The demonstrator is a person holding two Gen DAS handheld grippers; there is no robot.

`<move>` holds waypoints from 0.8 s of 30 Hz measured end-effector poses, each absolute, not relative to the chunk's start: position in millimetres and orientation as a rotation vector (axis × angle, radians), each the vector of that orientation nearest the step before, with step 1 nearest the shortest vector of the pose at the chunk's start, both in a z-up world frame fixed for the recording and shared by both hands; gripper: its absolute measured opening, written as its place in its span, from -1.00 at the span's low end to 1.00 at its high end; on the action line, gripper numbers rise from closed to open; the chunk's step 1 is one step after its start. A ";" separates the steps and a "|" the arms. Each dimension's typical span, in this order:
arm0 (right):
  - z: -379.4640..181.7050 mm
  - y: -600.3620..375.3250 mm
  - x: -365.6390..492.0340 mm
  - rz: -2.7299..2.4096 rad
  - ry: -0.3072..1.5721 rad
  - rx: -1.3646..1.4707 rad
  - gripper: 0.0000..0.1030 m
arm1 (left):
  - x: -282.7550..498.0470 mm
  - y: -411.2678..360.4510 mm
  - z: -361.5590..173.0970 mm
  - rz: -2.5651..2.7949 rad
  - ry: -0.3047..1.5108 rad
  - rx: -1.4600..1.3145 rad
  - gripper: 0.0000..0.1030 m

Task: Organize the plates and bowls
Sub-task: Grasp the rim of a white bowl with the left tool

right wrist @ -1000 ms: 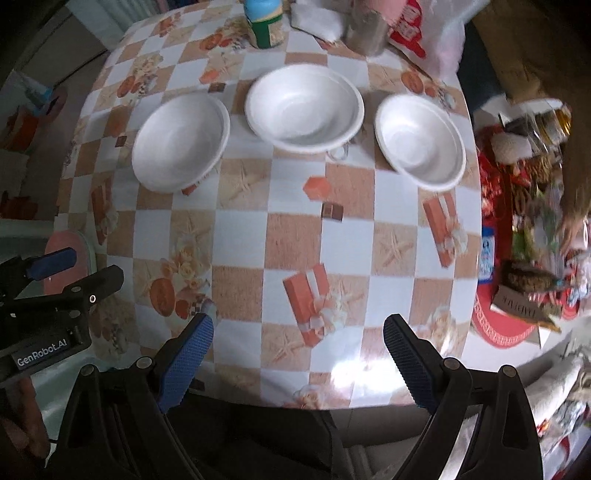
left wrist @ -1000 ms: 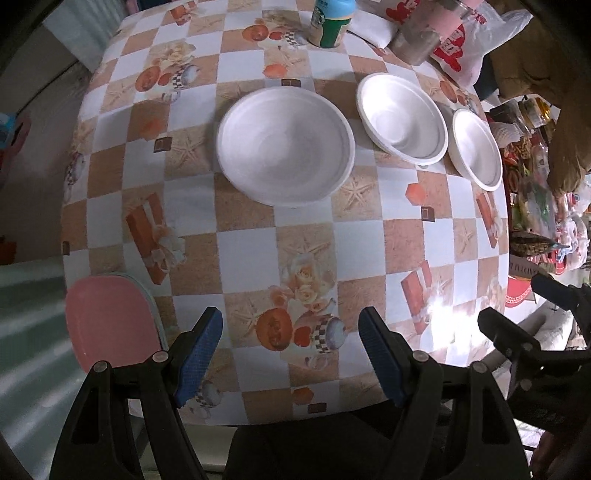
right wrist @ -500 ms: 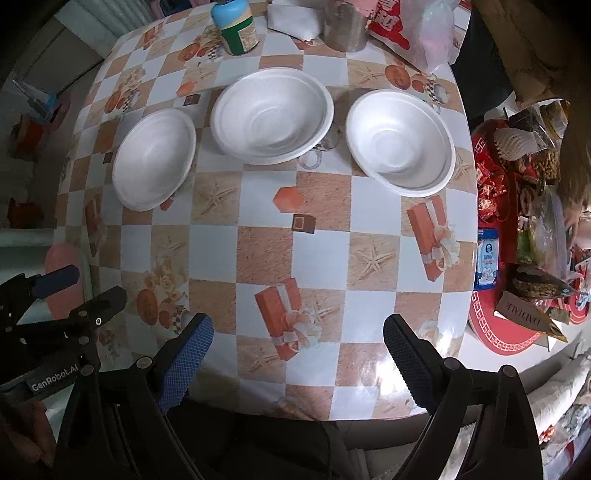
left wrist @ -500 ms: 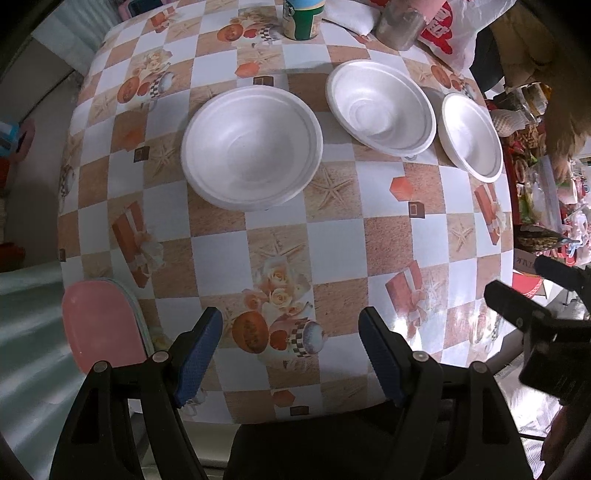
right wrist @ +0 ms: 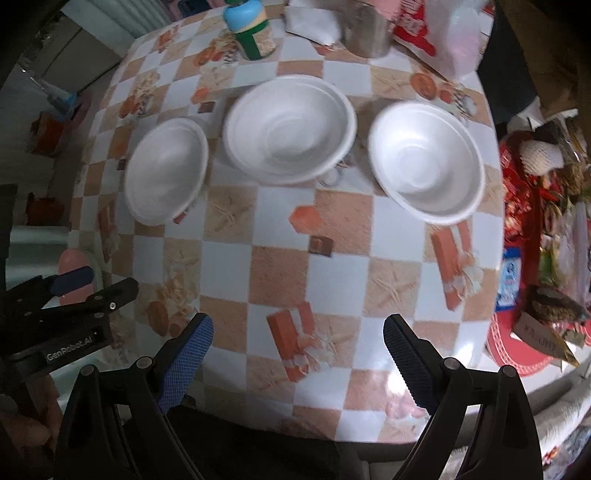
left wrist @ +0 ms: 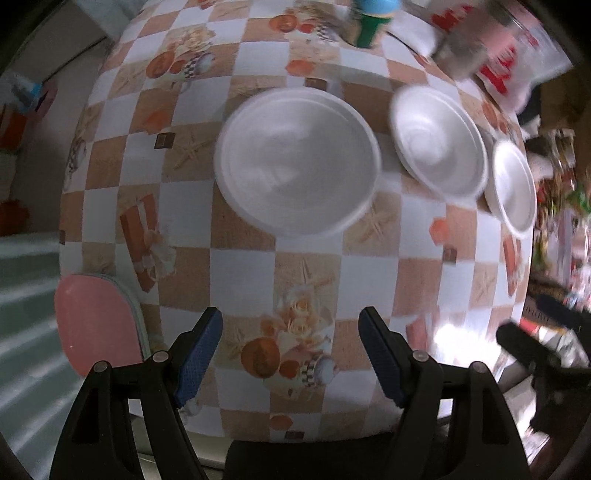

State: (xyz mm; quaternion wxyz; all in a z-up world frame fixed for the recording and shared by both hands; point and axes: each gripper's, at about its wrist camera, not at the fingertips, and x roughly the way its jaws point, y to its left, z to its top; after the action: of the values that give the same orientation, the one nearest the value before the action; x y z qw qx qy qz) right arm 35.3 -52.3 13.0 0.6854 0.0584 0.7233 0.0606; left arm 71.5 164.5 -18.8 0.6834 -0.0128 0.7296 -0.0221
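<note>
Three white foam dishes stand in a row on the checked tablecloth. In the left wrist view they are the left dish (left wrist: pixel 297 160), the middle bowl (left wrist: pixel 437 142) and the right bowl (left wrist: pixel 513 186). In the right wrist view they are the left dish (right wrist: pixel 166 175), the middle bowl (right wrist: pixel 291 127) and the right bowl (right wrist: pixel 426 162). My left gripper (left wrist: pixel 291 352) is open and empty over the table's near edge, short of the left dish. My right gripper (right wrist: pixel 297 356) is open and empty, short of the middle and right bowls. The left gripper also shows in the right wrist view (right wrist: pixel 99 286).
A green jar with a blue lid (right wrist: pixel 251 31), a metal cup (right wrist: pixel 365 29) and a red-and-white plastic bag (right wrist: pixel 439 33) stand behind the dishes. A pink stool (left wrist: pixel 94 325) is by the table's left edge. Cluttered goods (right wrist: pixel 546 236) lie right of the table (right wrist: pixel 280 266).
Both grippers have moved forward toward the dishes, which now look larger and nearer. Both stay open and empty. The dishes have not moved.
</note>
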 end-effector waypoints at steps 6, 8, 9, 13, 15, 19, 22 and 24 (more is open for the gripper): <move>7.8 -42.9 40.9 0.148 1.640 0.113 0.83 | 104.6 182.4 -40.4 0.038 1.626 -0.082 0.54; 7.1 -41.8 37.3 0.152 1.650 0.102 0.83 | 117.6 190.4 -42.8 0.068 1.603 -0.092 0.54; 6.7 -41.0 35.0 0.154 1.656 0.092 0.83 | 122.7 194.0 -44.1 0.078 1.597 -0.094 0.54; 4.8 -43.8 24.1 0.143 1.679 0.047 0.83 | 143.5 206.5 -58.3 0.111 1.605 -0.088 0.54; 4.1 -49.1 20.2 0.126 1.687 0.047 0.83 | 153.2 212.1 -70.3 0.121 1.631 -0.109 0.54; 4.0 -60.6 13.1 0.080 1.703 0.045 0.83 | 164.1 216.0 -92.6 0.117 1.681 -0.138 0.36; 4.1 -64.4 7.9 0.061 1.714 0.038 0.83 | 165.2 212.3 -99.5 0.064 1.693 -0.126 -0.55; 3.9 -64.7 5.9 0.056 1.719 0.036 0.83 | 163.5 212.5 -97.1 0.050 1.676 -0.125 -0.58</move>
State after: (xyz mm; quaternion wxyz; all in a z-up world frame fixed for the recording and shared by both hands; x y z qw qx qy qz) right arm 5.9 -64.7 3.9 0.6523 0.0157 0.7574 0.0245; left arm 163.5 212.5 -97.1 0.6669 -0.0555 0.7427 0.0222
